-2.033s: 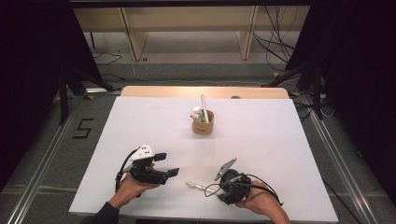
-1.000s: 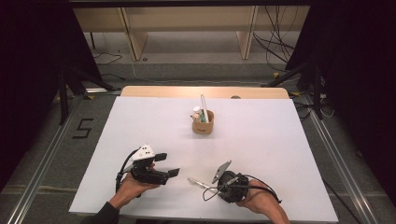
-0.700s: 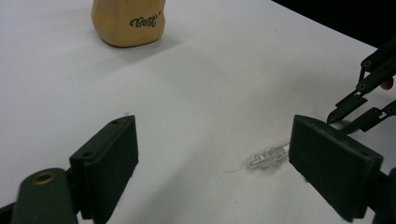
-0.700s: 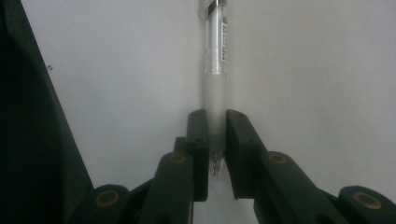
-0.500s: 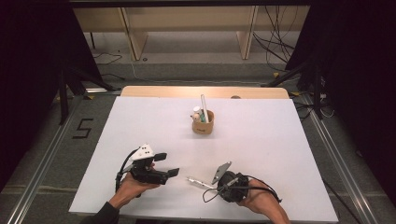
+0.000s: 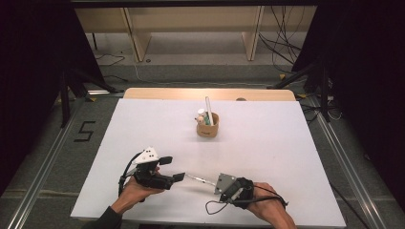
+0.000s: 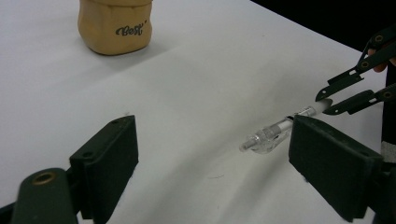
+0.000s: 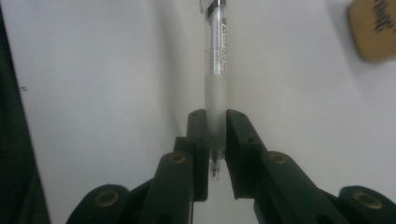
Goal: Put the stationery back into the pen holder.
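Observation:
A clear plastic pen point(image 6: 198, 179) lies low over the white table point(image 6: 286, 143), pointing left, with my right gripper point(image 6: 216, 184) shut on its grip end. In the right gripper view both jaws clamp the frosted grip of the pen point(image 8: 217, 60), right gripper point(image 8: 215, 128). My left gripper point(image 6: 172, 168) stands open just left of the pen's free end. In the left gripper view the pen point(image 7: 273, 135) lies ahead near the right-hand jaw, left gripper point(image 7: 212, 149), with the right gripper point(image 7: 327, 100) beyond. A tan cup point(image 6: 207, 127) holding pens stands mid-table.
The tan cup point(image 7: 116, 25) has dark lettering and sits well ahead of both hands; it shows again as the cup point(image 8: 373, 28). A wooden strip point(image 6: 210, 94) borders the table's far edge. Cables and frame legs lie on the floor beyond.
My right gripper has shifted slightly left and swung the pen's free end up toward the left gripper's open jaws. The left hand has stayed put.

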A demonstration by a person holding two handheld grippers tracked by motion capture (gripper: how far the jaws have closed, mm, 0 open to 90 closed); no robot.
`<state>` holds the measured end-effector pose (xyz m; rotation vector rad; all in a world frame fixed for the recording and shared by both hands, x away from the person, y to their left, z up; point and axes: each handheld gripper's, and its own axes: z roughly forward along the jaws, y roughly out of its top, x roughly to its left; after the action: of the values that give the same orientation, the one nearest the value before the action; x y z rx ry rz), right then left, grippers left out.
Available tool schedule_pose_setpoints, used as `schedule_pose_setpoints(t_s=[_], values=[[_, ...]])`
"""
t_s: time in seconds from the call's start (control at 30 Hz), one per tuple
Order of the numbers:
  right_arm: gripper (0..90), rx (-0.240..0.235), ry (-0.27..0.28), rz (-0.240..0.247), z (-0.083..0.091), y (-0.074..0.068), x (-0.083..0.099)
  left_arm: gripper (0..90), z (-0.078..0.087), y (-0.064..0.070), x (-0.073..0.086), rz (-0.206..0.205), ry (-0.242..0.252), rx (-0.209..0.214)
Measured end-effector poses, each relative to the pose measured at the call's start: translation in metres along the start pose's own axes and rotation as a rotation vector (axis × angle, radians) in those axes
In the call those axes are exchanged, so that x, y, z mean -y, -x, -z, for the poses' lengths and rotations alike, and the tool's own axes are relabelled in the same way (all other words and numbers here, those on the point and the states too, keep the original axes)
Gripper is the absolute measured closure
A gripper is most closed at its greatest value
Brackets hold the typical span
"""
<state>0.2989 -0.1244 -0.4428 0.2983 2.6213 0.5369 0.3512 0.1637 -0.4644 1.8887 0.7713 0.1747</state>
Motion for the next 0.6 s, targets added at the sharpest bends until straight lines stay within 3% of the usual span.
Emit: schedule_pose_setpoints(t_s=[0.23,0.37,0.47,0.6], values=[[81.0,0.223,0.047,0.192,0.001,-0.017,-0.004,15.4,0.000,0.002,-0.005,-0.014,-0.007,0.002],[81.0,0.300,0.081,0.265,0.002,-0.022,-0.003,15.4,0.000,0.005,-0.012,-0.033,-0.020,0.002],[81.0,0.358,0.078,0.322,0.002,-0.025,-0.003,15.4,0.000,0.008,-0.020,-0.044,-0.036,0.011],[81.0,0.437,0.061,0.411,0.001,-0.033,-0.003,15.4,-0.005,0.014,-0.031,-0.083,-0.095,0.045]])
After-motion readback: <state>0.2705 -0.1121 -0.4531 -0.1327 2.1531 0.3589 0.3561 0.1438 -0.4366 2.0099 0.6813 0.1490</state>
